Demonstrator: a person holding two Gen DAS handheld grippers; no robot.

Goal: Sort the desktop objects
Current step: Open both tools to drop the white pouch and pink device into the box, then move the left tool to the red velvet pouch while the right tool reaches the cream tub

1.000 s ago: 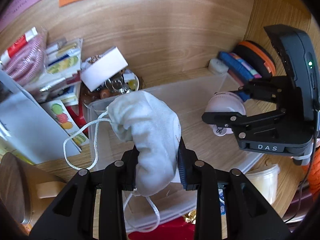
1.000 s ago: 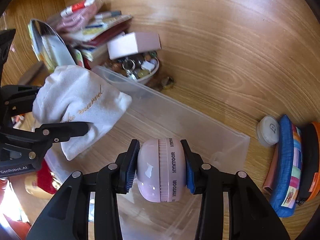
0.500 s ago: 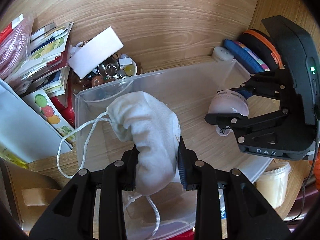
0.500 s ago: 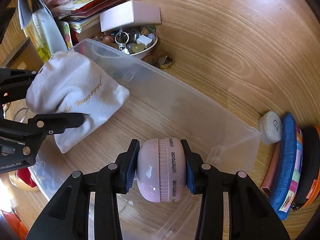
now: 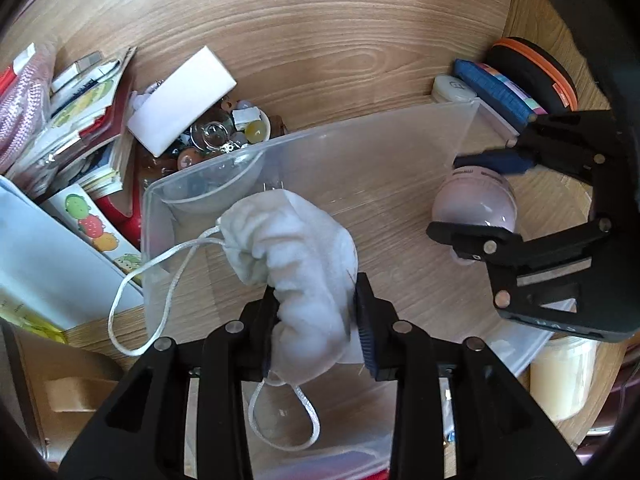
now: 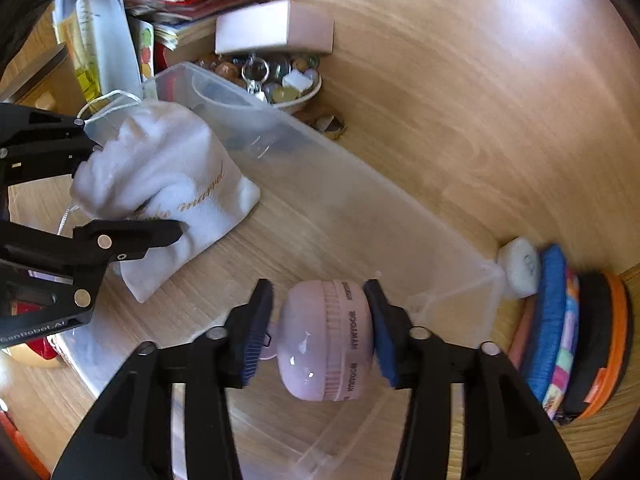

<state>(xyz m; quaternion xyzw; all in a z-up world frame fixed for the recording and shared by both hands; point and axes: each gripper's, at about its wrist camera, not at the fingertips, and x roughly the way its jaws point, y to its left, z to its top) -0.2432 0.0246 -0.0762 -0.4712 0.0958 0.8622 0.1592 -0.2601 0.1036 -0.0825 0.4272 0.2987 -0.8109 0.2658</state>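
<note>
Left hand-held gripper (image 5: 316, 312) clamps white pouch (image 5: 298, 256); right hand-held gripper (image 6: 320, 332) released around pink case (image 6: 328, 340); gold script shows only right view, centre-left.

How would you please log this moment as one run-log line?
left tongs: shut on white pouch | right tongs: open around pink case | both over clear bin

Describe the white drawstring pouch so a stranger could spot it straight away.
Find the clear plastic bin on the wooden desk. Over its left end, the left gripper pinches a soft white cloth pouch; unlike the hard pink round gadget nearby, it has gold script and white cords.
</note>
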